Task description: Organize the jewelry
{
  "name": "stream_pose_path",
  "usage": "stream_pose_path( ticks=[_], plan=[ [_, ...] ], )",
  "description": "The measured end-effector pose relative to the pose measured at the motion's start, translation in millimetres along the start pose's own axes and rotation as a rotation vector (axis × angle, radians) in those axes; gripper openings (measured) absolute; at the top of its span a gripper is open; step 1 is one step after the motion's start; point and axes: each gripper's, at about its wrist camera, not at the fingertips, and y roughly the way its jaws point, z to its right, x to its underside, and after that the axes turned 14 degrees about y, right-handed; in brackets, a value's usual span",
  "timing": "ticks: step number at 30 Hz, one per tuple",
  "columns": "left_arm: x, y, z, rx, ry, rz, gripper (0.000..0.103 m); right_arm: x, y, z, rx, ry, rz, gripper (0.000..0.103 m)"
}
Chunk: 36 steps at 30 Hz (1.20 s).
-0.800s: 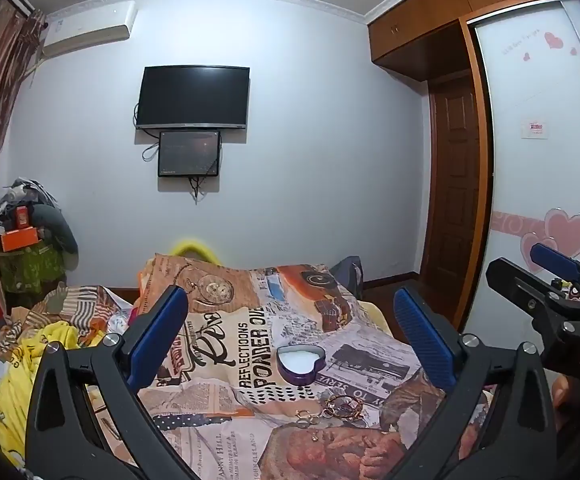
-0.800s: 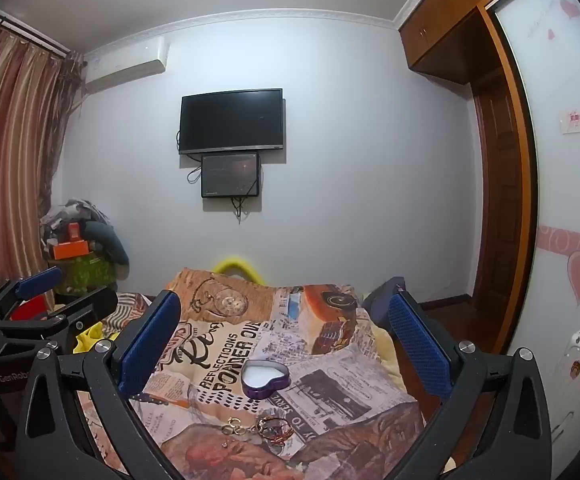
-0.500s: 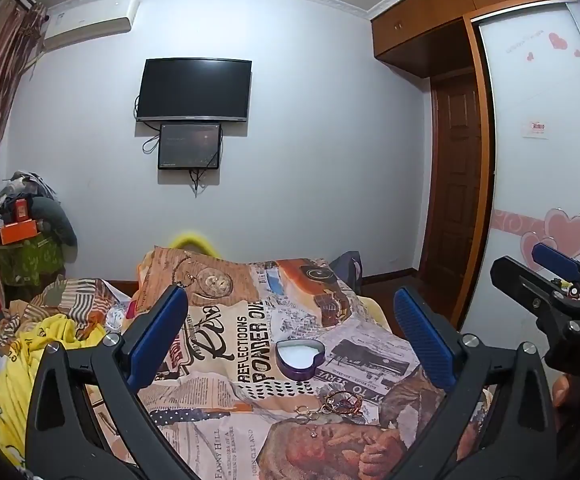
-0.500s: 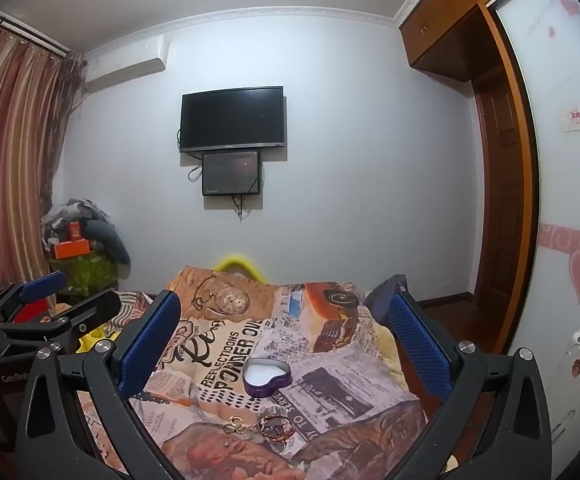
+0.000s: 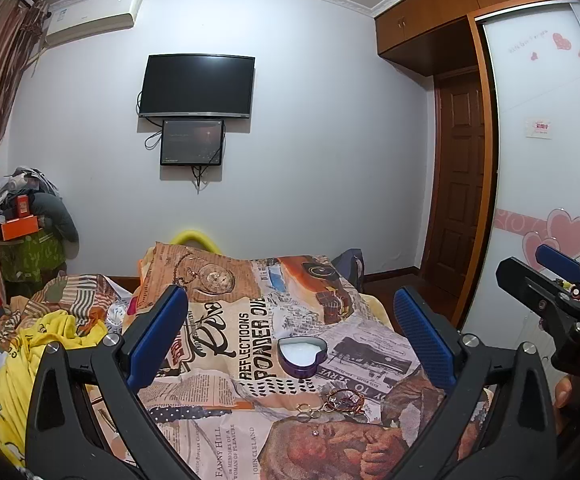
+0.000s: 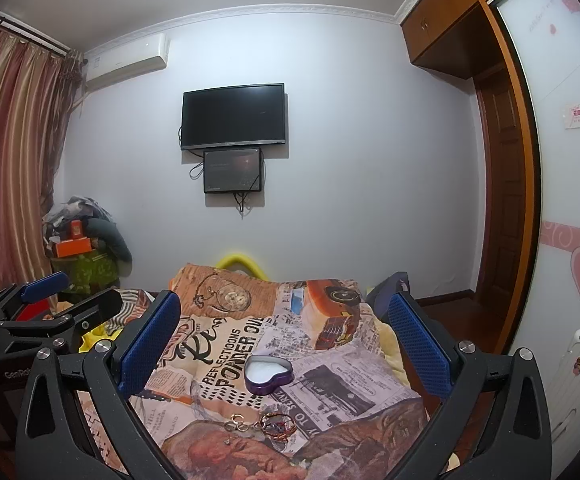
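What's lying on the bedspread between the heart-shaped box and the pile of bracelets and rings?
Nothing: only bare newspaper-print bedspread separates the heart-shaped box from the bracelets and rings. The right wrist view shows it best; the left agrees.

A home bedroom: a bed under a newspaper-print patchwork quilt [image 5: 250, 328] lies ahead of the fingers, a black wall-mounted television [image 5: 197, 86] beyond them, striped curtains [image 6: 10, 160] left, a brown wooden wardrobe with heart stickers [image 5: 546, 120] right.
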Motion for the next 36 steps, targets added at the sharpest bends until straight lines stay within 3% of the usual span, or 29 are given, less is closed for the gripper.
stream_pose_path(
  ticks=[36],
  plan=[
    [2.1,6.2,2.1,0.009,0.019,-0.017,0.103,6.4,4.0,-1.7,-0.001,-0.009,-0.014,0.103]
  ],
)
